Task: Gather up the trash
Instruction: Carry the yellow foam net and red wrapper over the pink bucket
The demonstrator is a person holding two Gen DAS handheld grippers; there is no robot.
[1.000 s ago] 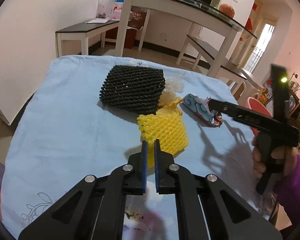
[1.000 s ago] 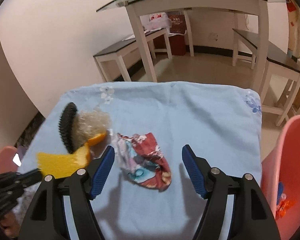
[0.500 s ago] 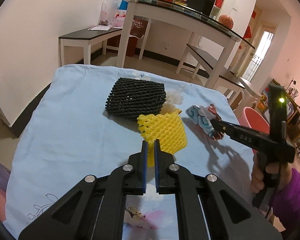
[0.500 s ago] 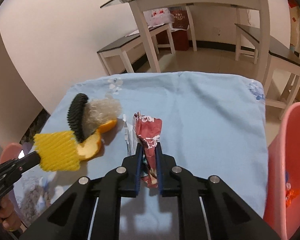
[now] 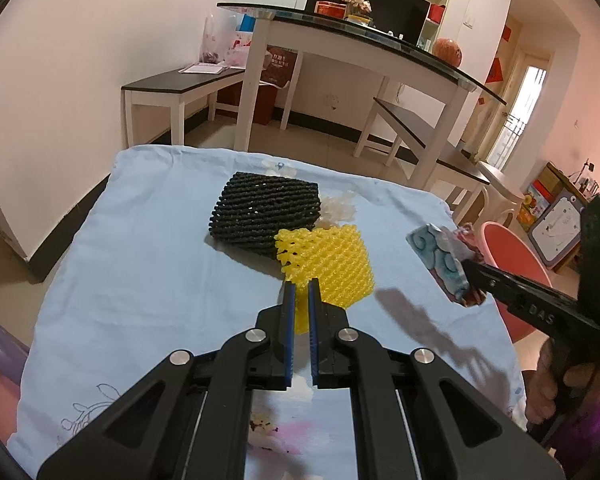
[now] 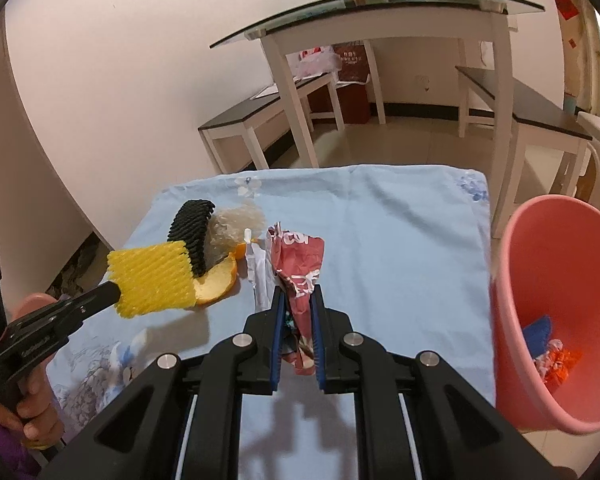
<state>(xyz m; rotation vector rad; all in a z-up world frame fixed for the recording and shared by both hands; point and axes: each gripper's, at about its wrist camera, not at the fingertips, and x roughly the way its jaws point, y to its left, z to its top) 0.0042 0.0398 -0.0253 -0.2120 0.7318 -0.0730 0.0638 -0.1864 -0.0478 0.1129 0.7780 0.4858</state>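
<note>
Jaws on the left gripper [image 5: 299, 292] are pinched almost together on a corner of the yellow foam net [image 5: 327, 267], which sticks out ahead of them and hangs clear of the blue cloth on the tabletop [image 5: 140, 248]. Just beyond that net, still lying on the cloth, are the black foam net [image 5: 265, 211], a clear crinkled wrapper [image 6: 236, 222] behind it, and an orange peel [image 6: 217, 276] beside it.

Further right, the right gripper [image 6: 296, 300] has its jaws nearly closed on the crumpled red snack wrapper [image 6: 298, 258]. The wrapper stands up between the pads with its long axis running forward and upward from them, and it looks lifted off the cloth, to judge by the shadow beneath it.

At the far right, the pink bin [image 6: 556, 304] stands past the edge of the tabletop, off to the right of the right jaws and lower than them, its mouth tilted toward them, with some scraps already inside. The right hand is plainly the nearer one to the bin, so the snack wrapper probably goes in first, carried sideways to the right; the yellow net has the whole tabletop to cross.
</note>
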